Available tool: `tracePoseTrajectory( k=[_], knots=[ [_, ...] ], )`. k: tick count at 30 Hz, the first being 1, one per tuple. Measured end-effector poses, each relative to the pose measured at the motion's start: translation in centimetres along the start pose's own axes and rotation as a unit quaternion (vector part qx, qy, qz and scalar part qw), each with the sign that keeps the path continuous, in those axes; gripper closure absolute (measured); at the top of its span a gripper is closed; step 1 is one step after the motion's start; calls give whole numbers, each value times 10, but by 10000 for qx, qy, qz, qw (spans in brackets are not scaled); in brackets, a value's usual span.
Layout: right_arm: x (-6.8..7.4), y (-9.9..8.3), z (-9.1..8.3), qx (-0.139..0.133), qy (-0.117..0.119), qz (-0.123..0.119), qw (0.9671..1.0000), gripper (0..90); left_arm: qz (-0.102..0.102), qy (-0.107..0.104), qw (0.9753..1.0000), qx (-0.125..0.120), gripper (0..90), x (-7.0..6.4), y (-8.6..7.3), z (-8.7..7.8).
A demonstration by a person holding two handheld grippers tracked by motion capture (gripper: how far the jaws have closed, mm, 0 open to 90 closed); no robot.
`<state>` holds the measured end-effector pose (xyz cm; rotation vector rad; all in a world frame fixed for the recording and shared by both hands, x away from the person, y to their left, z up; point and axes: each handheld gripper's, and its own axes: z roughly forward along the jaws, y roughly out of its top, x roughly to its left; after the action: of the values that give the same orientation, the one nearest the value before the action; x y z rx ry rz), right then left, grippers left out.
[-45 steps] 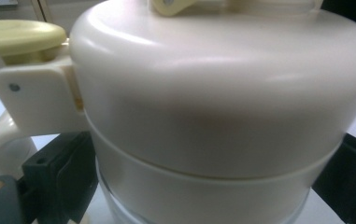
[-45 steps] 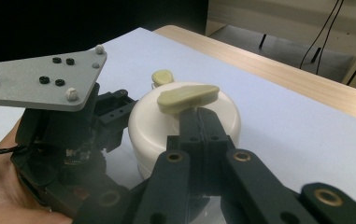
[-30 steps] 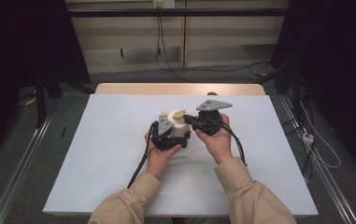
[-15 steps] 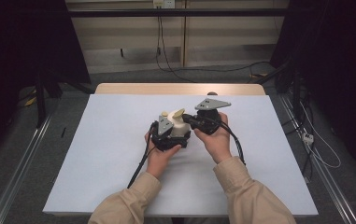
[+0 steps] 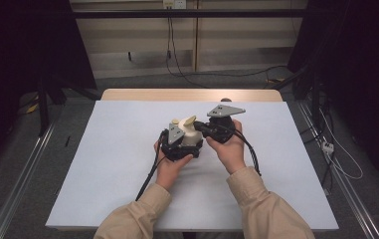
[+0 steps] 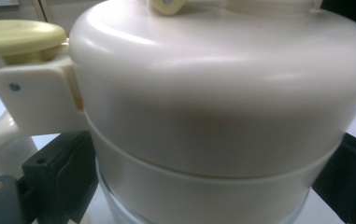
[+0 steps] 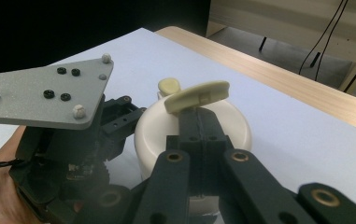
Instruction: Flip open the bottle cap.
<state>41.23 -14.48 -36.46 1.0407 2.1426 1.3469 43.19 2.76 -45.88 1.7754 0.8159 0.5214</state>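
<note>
Centrally, cream jug (image 5: 191,135) clamped by left gripper (image 5: 179,144), right gripper (image 7: 199,122) pinching its lid tab (image 7: 197,96), jug base cut off.

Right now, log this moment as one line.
left gripper: shut on cream jug | right gripper: shut under yellow lid flap | table: jug upright

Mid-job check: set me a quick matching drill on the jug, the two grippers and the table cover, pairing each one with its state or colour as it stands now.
Things:
1. left gripper
2. right gripper
3. cream jug
4. table cover
5. round button

States:
a. pale blue, spread flat
b. jaws either side of the jug's body
c. jaws together under the pale yellow flap on the lid
d. upright, handle toward the left in the left gripper view
e. pale yellow, above the handle

Pairs: 1-b, 2-c, 3-d, 4-a, 5-e
</note>
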Motion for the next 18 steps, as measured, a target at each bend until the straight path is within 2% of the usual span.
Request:
tracePoseTrajectory(
  k=[18],
  knots=[
    [1,4,4,-59,38,17,10000,900,-1,3,10000,-3,47,0,0,0]
  ],
)
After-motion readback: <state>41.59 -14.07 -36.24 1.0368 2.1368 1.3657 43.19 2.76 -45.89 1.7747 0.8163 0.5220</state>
